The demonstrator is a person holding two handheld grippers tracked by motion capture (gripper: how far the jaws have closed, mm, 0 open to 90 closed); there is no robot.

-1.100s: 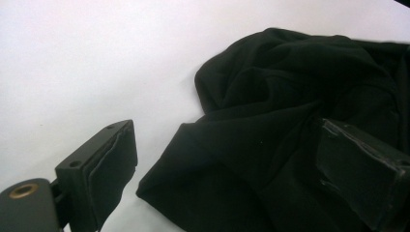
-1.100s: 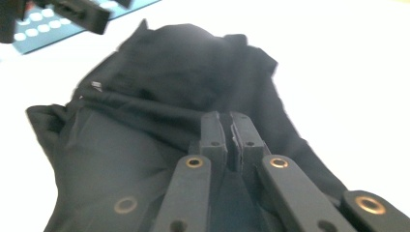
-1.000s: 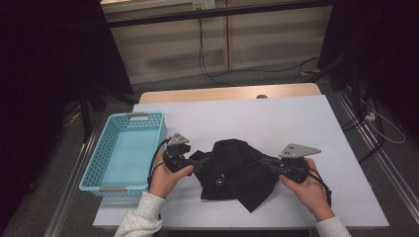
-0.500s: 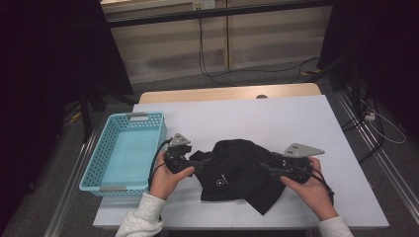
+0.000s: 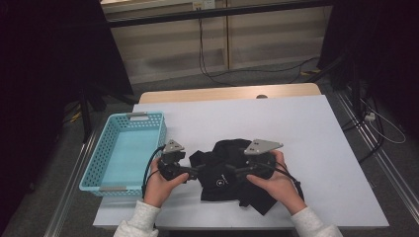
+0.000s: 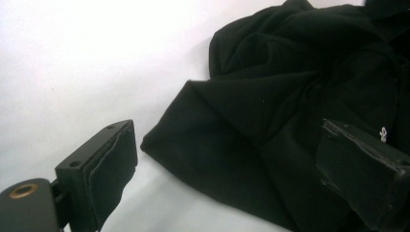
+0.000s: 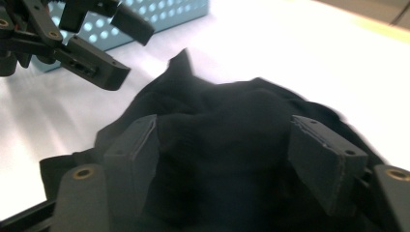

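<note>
A crumpled black garment lies on the white table near its front edge. My left gripper rests at the cloth's left edge with its jaws wide open. In the left gripper view the garment lies between and beyond them, under the right-hand one. My right gripper sits over the middle of the garment, pointing left. Its jaws have just been opening and now stand open, with a hump of black cloth between them.
A light blue perforated basket stands at the table's left edge, beside my left hand; its wall shows behind the left gripper in the right gripper view. White table surface stretches behind and to the right of the garment.
My right gripper has moved left from the garment's right side to over its middle and its jaws have opened. The cloth is bunched narrower. The left gripper has stayed put.
</note>
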